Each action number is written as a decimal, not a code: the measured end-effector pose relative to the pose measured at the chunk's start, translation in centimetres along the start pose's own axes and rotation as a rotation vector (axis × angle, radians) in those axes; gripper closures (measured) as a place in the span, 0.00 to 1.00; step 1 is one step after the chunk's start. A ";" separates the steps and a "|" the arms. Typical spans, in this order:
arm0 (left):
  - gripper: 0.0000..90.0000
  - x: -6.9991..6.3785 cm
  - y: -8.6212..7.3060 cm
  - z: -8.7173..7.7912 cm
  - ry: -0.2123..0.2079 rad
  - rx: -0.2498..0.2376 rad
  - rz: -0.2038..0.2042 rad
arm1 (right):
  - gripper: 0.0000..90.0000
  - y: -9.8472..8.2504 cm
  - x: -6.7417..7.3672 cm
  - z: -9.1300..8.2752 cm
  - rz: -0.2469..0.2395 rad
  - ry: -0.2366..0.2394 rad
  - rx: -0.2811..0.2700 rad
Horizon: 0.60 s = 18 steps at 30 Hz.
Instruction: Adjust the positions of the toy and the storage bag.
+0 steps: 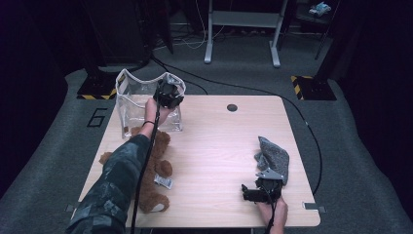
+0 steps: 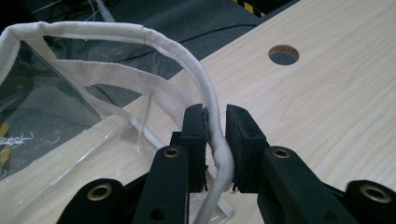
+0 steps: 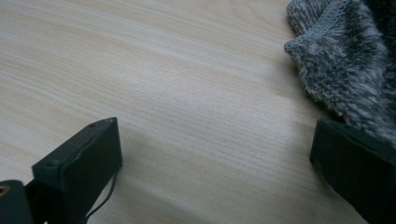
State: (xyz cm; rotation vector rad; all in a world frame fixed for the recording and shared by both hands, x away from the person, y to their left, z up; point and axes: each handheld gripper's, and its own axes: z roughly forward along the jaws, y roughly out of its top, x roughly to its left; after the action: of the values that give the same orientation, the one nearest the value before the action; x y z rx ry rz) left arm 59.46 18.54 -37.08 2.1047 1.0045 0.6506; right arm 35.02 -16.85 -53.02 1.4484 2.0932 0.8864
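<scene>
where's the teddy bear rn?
In the high view the brown teddy bear lies at the table's near-left, under the person's left sleeve, just in front of the clear bag.

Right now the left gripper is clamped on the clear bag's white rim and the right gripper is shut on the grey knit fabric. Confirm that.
Not quite. The left gripper is clamped on the clear bag's white rim, as said. The right gripper, however, stands open over bare table; the grey knit fabric lies beside one jaw, not between them. The right gripper view shows it.
</scene>
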 end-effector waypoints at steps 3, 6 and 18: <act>0.86 -0.4 0.2 0.1 -0.013 -0.003 0.000 | 0.02 0.0 0.0 0.0 0.000 0.000 0.000; 0.87 -0.9 0.4 0.2 -0.029 -0.004 0.011 | 0.02 0.0 0.0 0.0 0.000 0.000 0.000; 0.65 -0.8 0.9 -0.8 -0.044 -0.030 -0.021 | 0.02 0.0 0.0 0.0 0.005 0.002 -0.003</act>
State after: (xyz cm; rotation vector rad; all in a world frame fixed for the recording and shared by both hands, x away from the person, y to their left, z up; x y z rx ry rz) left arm 58.85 17.77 -36.04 2.0709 0.9850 0.6027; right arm 35.00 -16.83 -53.02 1.4526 2.0896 0.8933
